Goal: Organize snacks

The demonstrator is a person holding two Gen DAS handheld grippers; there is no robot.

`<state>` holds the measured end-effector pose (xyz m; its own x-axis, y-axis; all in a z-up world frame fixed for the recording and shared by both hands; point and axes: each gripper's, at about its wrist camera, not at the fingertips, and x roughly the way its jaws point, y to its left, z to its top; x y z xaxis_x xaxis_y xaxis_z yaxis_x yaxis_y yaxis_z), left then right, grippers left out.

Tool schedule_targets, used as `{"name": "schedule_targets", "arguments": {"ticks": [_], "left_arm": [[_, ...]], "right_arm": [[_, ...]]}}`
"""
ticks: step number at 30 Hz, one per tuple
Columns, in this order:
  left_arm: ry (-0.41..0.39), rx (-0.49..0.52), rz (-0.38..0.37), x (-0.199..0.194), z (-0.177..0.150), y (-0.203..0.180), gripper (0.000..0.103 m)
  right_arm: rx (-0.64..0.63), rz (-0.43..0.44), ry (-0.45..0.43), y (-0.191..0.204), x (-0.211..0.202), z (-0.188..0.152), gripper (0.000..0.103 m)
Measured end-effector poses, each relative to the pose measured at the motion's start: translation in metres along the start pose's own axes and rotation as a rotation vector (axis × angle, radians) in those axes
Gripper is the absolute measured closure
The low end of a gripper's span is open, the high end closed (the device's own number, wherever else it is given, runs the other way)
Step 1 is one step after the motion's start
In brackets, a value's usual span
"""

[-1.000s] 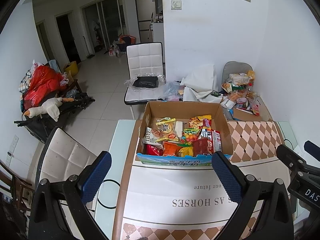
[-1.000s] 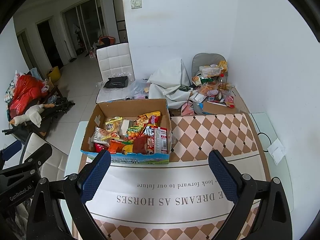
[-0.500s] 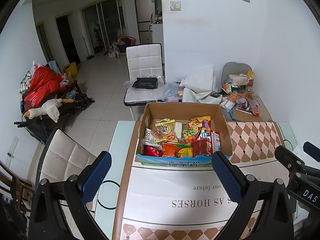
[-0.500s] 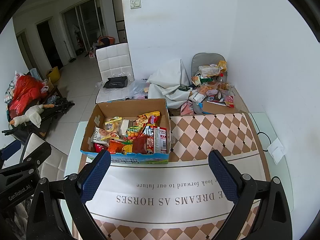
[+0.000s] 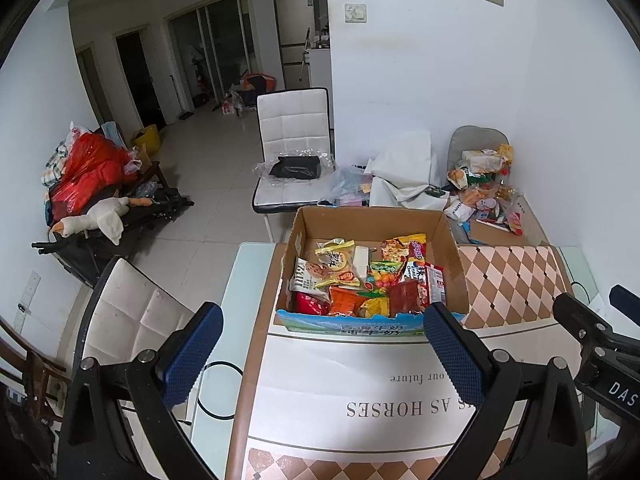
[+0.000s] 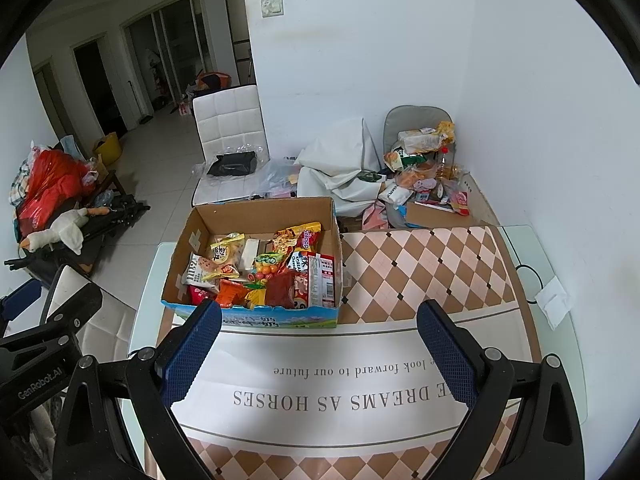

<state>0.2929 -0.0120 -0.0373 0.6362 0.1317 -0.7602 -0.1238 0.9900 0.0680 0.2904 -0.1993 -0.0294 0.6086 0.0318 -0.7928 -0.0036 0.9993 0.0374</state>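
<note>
Cardboard forms the open box (image 6: 260, 216) in which the snacks (image 6: 264, 272) are kept, and it is set on the table (image 6: 552, 256) towards the far left corner, with its printed blue front wall turned to the near edge. Packets in red, orange, yellow and white are heaped loosely inside it, and a red-and-white carton (image 6: 322, 280) is stood against the right wall. A checked cloth (image 6: 420, 264) with a white printed band is spread over the table, and the box is placed on it. A small white paper (image 6: 554, 306) is seen near the right edge on the bare glass.

Both tools are held above the near edge, well apart from the box. The left gripper (image 5: 320, 354) is carried with its jaws spread wide and nothing is gripped between them; its blue pads (image 5: 192, 354) are seen on either side of the box front. The right gripper (image 6: 318, 354) is likewise held with its jaws wide, and nothing is gripped. In the right wrist view the left tool is seen at the left border, just beside the right one.

Beyond the far edge a white chair (image 5: 294, 148) with a black bag on its seat is placed, and a second heap of packets (image 5: 486, 188) is piled near the wall corner. Another white chair (image 5: 136, 316) is drawn up at the left edge.
</note>
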Motion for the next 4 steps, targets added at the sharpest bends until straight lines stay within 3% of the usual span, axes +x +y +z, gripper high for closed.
{"name": "schedule_targets", "arguments": {"ticks": [4], "left_arm": [[-0.007,-0.006,0.000,0.0001,0.0011,0.0016,0.000]], "right_arm": [[0.003,0.001,0.000,-0.0008,0.0003,0.0008,0.003]]}}
